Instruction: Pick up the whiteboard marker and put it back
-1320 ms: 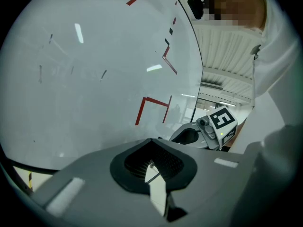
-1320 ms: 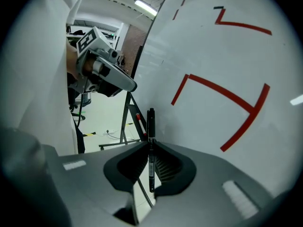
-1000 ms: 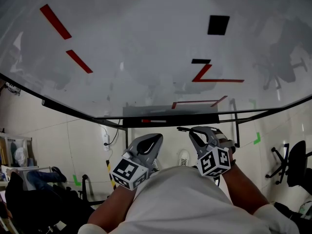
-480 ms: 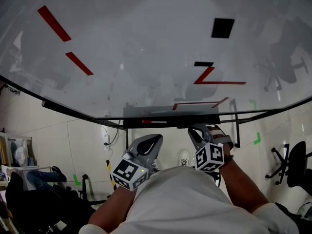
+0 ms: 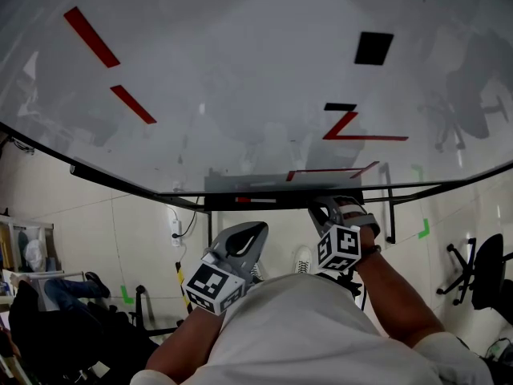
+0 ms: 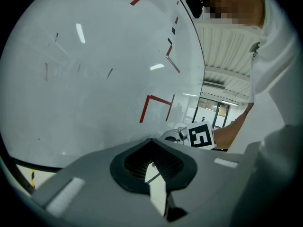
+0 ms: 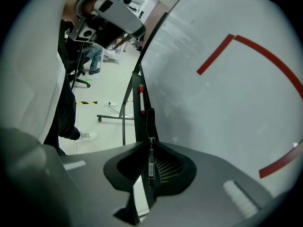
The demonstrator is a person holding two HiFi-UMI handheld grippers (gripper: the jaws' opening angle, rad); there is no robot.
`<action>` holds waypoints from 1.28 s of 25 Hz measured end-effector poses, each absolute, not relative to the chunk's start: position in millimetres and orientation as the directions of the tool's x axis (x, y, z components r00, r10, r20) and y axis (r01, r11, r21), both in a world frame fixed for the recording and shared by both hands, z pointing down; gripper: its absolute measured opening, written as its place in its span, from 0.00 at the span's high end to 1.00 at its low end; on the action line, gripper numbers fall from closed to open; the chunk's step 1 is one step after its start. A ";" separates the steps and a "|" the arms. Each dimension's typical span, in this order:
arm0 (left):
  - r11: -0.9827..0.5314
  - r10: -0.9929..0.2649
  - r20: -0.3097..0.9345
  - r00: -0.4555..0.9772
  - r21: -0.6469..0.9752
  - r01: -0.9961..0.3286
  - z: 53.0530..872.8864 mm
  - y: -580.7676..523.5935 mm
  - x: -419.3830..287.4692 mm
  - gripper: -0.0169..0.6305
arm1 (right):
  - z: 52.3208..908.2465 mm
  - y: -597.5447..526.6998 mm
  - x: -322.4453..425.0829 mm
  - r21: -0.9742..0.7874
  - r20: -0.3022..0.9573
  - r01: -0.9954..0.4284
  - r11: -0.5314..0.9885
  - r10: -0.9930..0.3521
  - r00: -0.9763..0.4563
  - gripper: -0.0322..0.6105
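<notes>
Whiteboard marker point(image 7: 149, 124) is in the right gripper point(image 7: 150, 148): jaws closed on the black barrel, held lengthwise along the gripper, with the free end sticking out past the fingertips. So the pick-up half looks done and the put-back half is not. In the right gripper view that free end points at the marker tray point(image 7: 142, 86), which runs up the middle of the frame along the lower edge of the whiteboard point(image 7: 227, 103). A red marker point(image 7: 141, 100) already lies in the tray, just beyond the black one's tip. Can't tell whether the held marker touches the tray yet; it looks close but not seated. In the head view the right gripper point(image 5: 327, 209) sits right under the tray point(image 5: 280, 184), lower centre of frame, with the red marker point(image 5: 255, 200) just to its left, so I'd say the approach is nearly complete. Left to do, as I read it: line the barrel up with the tray, lay it in beside the red one, open the jaws, back off. Left gripper point(image 6: 154, 162) has its jaws together with nothing between them, and it idles low in the head view point(image 5: 244, 239), left of the right one and apart from the tray. It has no part in this step.
</notes>
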State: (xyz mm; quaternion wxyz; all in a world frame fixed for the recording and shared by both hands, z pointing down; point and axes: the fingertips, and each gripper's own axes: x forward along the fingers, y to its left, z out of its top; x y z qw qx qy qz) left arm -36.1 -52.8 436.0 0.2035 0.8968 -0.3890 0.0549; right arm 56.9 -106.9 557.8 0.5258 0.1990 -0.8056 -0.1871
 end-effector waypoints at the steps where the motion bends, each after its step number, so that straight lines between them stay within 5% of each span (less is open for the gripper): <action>1: -0.614 -0.676 0.257 0.691 0.323 -0.720 436.0 -52.8 -36.2 0.95 | 559.2 -108.0 56.9 0.510 0.774 -0.120 0.852 -0.516 -0.366 0.89; 16: -0.614 -0.672 0.261 0.693 0.326 -0.719 437.3 -52.0 -38.0 0.95 | 575.2 -114.8 52.0 0.501 0.801 -0.079 0.862 -0.496 -0.335 0.89; 21: -0.618 -0.666 0.262 0.698 0.331 -0.713 438.0 -51.4 -36.7 0.95 | 574.7 -109.2 52.9 0.500 0.801 -0.086 0.862 -0.498 -0.333 0.81; 32: -0.629 -0.657 0.262 0.707 0.327 -0.706 436.7 -51.4 -32.7 0.95 | 554.8 -105.6 52.2 0.469 0.774 -0.199 0.860 -0.510 -0.376 0.95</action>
